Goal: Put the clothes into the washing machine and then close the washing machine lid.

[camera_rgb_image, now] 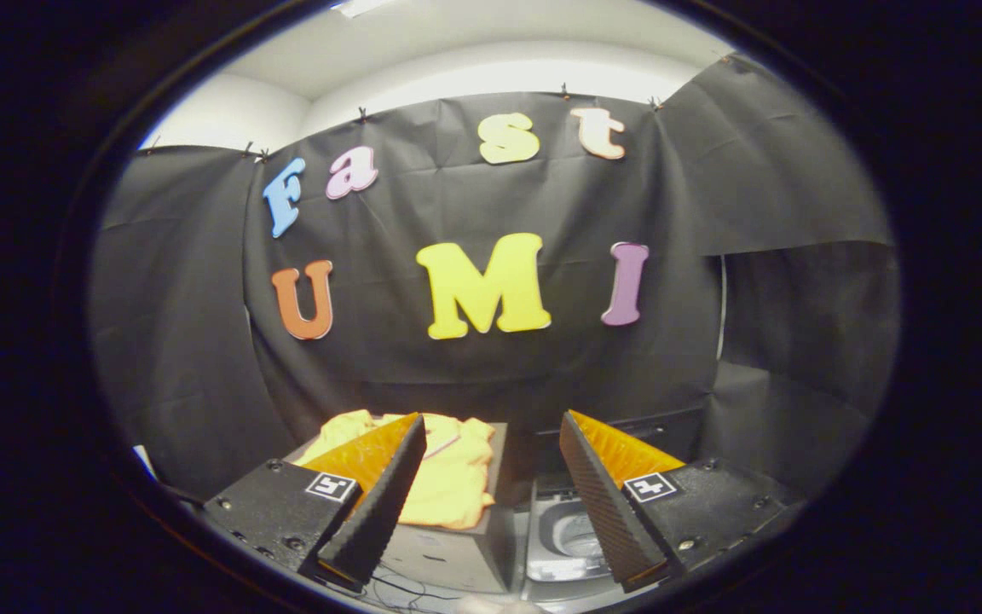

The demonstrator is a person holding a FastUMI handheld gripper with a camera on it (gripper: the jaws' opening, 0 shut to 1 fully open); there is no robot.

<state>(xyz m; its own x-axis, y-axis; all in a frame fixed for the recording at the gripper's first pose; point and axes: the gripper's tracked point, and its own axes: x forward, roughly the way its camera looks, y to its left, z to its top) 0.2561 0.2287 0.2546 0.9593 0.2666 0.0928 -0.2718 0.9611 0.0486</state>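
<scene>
Crumpled yellow fabric clothes (444, 477) lie in a loose heap on top of a grey box-like stand (448, 554), spread over most of its top surface and drooping a little over the front edge toward the tool. The heap looks soft and bunched, with a thin pinkish line across one fold (a trim or seam, too small to tell). Part of the heap sits behind the left finger, the rest shows in the gap between the two fingers.

Just beside the stand, on its right, stands a small grey top-loading washing machine (563, 541). Its lid looks open, since the round tub is exposed, partly behind the right finger. No clothes seen in the tub.

Tool (491, 448): fingers spread wide apart, nothing between them, not touching the clothes. It hangs above and short of both stand and machine.

Progress, as a judgement: nothing done yet. Clothes not yet picked up, not yet in the tub, lid not yet closed. All steps remain: grasp the heap, carry it across to the tub, drop it, then shut the lid.
</scene>
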